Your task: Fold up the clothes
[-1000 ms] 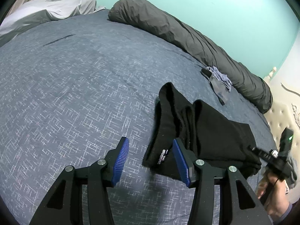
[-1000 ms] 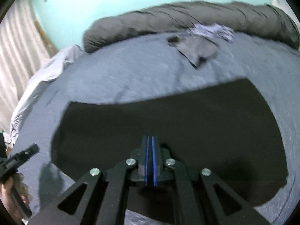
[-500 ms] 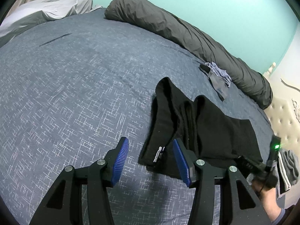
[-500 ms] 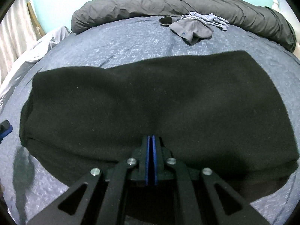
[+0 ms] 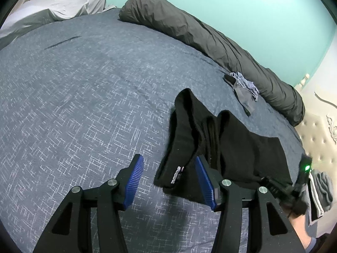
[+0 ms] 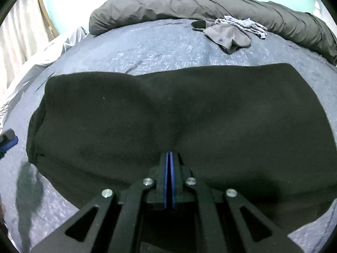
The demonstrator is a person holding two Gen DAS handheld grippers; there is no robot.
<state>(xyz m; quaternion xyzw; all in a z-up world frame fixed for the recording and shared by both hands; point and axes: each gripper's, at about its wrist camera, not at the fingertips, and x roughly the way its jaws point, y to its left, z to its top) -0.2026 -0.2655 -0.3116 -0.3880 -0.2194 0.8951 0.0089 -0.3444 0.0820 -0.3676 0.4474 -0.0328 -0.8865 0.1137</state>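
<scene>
A black piece of clothing [image 5: 236, 147] lies on the bed [image 5: 84, 105], close to the near edge and more to the right side. The bed has a blue-grey cover with small white marks. In the left wrist view the black cloth is bunched into long folds at its left end, and a small white label shows on that end.

The left gripper [image 5: 168, 179] hangs just above the bed. Its blue fingers [image 5: 134, 179] stand about half open. The labelled end of the black cloth lies between them, but the fingers do not press on it. The left finger is over bare bed cover.

The right gripper [image 6: 169, 158] has its fingers closed tight together, right at the near edge of the black cloth [image 6: 168, 113]. A small pucker in the cloth runs up from the tips, so they seem to pinch it, though the dark cloth makes this hard to see. From this view the cloth spreads wide and flat across the bed. In the left wrist view, the right gripper shows at the right edge with a green light on it, held by a hand [image 5: 299, 227].

Near the far side of the bed lies a small pile of grey clothes [image 6: 231, 33]. Behind it a long dark grey rolled blanket [image 6: 210, 6] lies along the far edge. A light grey sheet [image 5: 52, 10] is at the far left corner.
</scene>
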